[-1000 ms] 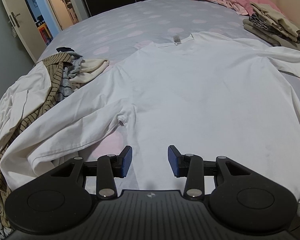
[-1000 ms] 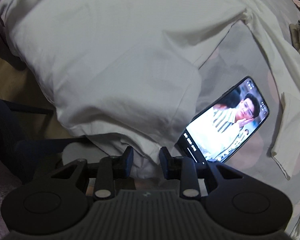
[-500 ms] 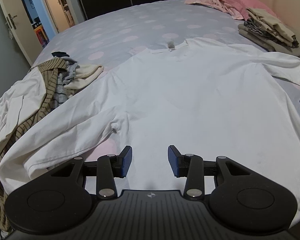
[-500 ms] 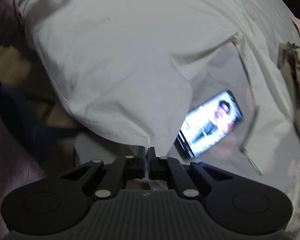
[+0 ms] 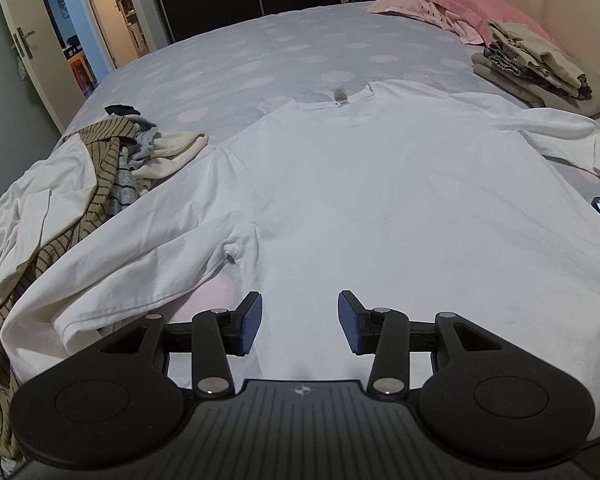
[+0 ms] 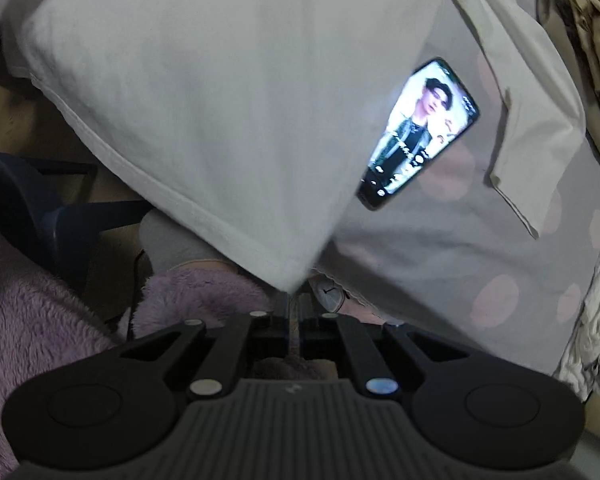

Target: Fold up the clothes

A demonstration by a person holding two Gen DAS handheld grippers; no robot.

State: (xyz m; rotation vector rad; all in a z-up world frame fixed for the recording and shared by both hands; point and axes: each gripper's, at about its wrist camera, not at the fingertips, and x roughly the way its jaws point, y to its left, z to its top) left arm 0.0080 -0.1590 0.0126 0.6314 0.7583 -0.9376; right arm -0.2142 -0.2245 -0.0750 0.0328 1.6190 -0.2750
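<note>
Shirt [image 5: 360, 200], white and long-sleeved, lay flat on the dotted bed [image 5: 260, 52], collar at the far side. We held the left gripper [image 5: 299, 322] over its near hem, jaws opening with nothing between them. The right gripper [image 6: 294, 312] had its jaws clamped together on the shirt's near right corner, beside a lit phone [image 6: 420, 132].

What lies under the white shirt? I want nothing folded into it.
Around the white shirt only the dotted bedsheet shows; the phone lies beside its lifted corner. Anything beneath the spread body is covered.
</note>
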